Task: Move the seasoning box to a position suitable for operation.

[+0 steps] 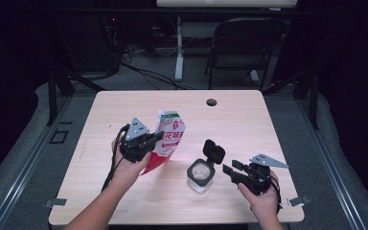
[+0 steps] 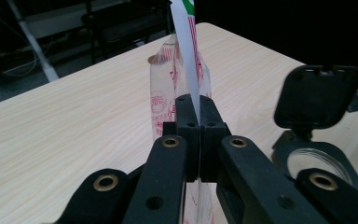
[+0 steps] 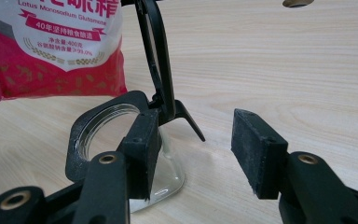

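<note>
1. Pale wood-grain table (image 1: pixel 249 124), with a round cable hole (image 1: pixel 211 102) near its far edge; it bears all items below.
2. Red-and-white seasoning bag (image 1: pixel 169 139), printed with red lettering, held tilted above the table's left-centre, its lower corner near the tabletop. In the right gripper view the bag (image 3: pixel 51 46) stands behind the jar.
3. Left gripper (image 1: pixel 157 137), black, with a grey three-cornered plate on top; jaws clenched flat on the bag's thin edge, seen closely in the left gripper view (image 2: pixel 193 109).
4. Right gripper (image 1: pixel 229 167), black, jaws released and standing wide, nothing between them; it sits just right of the jar. In its own view (image 3: pixel 196 149) the left jaw overlaps the jar's rim.
5. Clear glass jar (image 1: pixel 201 176), on the table centre-front, holding a pale powder.
6. Black hinged lid (image 1: pixel 214 151), flipped upright at the jar's far-right rim.
</note>
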